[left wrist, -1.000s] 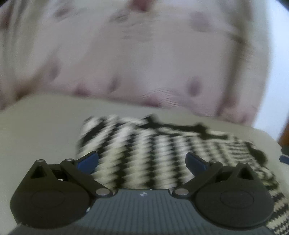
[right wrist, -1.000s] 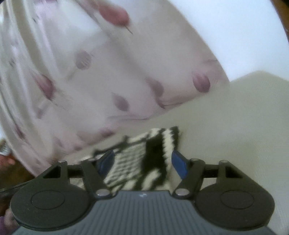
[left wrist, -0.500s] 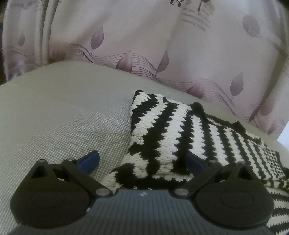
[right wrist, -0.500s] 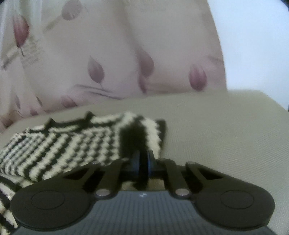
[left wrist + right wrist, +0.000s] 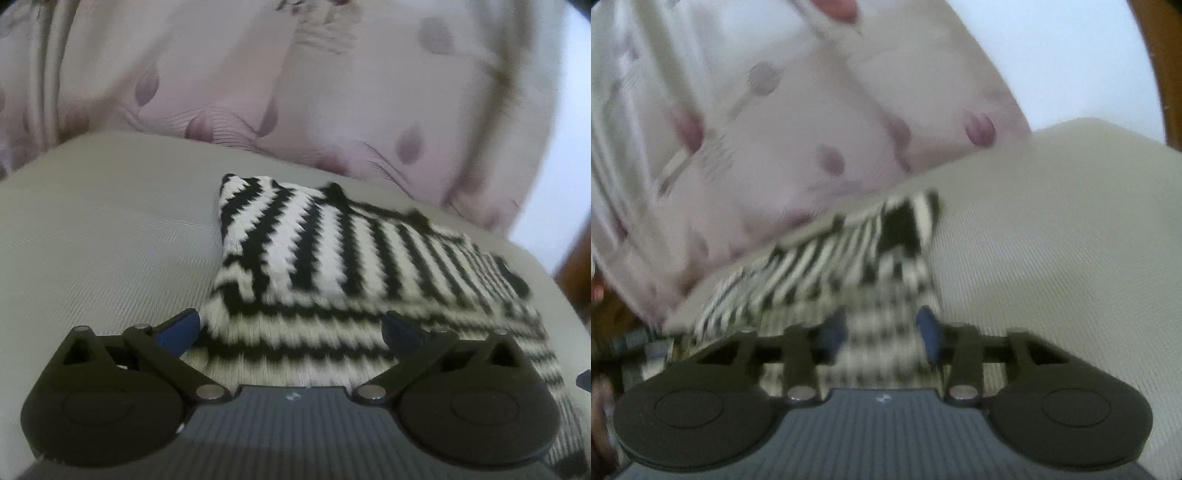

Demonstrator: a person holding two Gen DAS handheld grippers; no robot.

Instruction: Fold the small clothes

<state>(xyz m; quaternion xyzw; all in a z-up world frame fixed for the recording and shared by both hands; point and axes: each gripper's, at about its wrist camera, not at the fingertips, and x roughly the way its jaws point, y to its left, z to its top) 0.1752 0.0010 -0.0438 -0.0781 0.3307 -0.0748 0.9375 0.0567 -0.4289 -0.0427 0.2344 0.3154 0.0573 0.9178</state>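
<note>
A black-and-white striped knitted garment (image 5: 332, 258) lies folded on the pale beige cushion (image 5: 110, 240). Its upper flap is folded over the lower layer. My left gripper (image 5: 291, 330) is open, low over the near left edge of the garment, with its blue pads (image 5: 179, 330) on either side of the knit. In the right wrist view the same garment (image 5: 849, 258) is blurred. My right gripper (image 5: 882, 328) is open over the near right end of the garment and holds nothing.
A pink curtain with leaf prints (image 5: 295, 92) hangs right behind the cushion and also shows in the right wrist view (image 5: 757, 129). Brown wood (image 5: 1160, 55) shows at the far right, past a white wall (image 5: 1071, 55).
My right gripper was shut on the garment's corner half a second ago and has opened and let go. The left gripper has pulled back a little, still open. The flap now lies folded over.
</note>
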